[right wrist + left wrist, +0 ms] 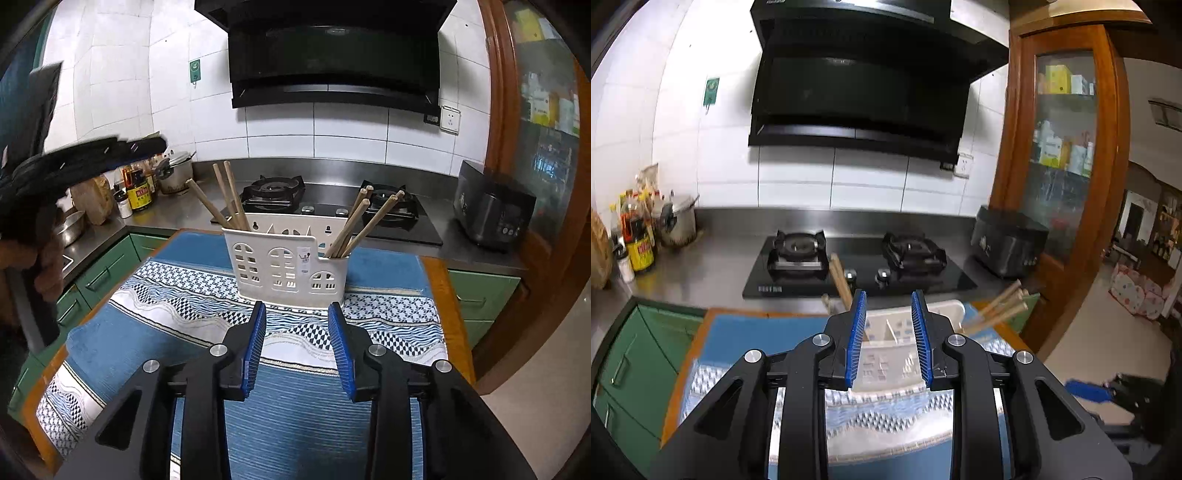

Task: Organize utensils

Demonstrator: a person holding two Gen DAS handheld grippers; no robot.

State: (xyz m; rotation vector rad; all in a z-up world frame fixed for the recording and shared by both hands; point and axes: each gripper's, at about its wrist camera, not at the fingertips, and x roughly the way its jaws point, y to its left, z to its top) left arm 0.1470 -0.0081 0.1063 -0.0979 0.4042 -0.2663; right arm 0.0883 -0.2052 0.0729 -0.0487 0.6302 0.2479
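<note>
Chopsticks were sorted into a white utensil holder (286,264) on a patterned cloth.

Both grippers, left (889,334) and right (297,341), were held parted and empty; chopsticks (231,201) were left leaning in the end compartments.

- The left gripper (888,301) points forward and a little downward, its blue-padded jaws parted with nothing pressed between them.
- The right gripper (297,310) tilts downward more steeply, jaws likewise apart and empty.
- At the left edge of the right wrist view, a hand (46,266) grasps the left gripper's handle.
</note>
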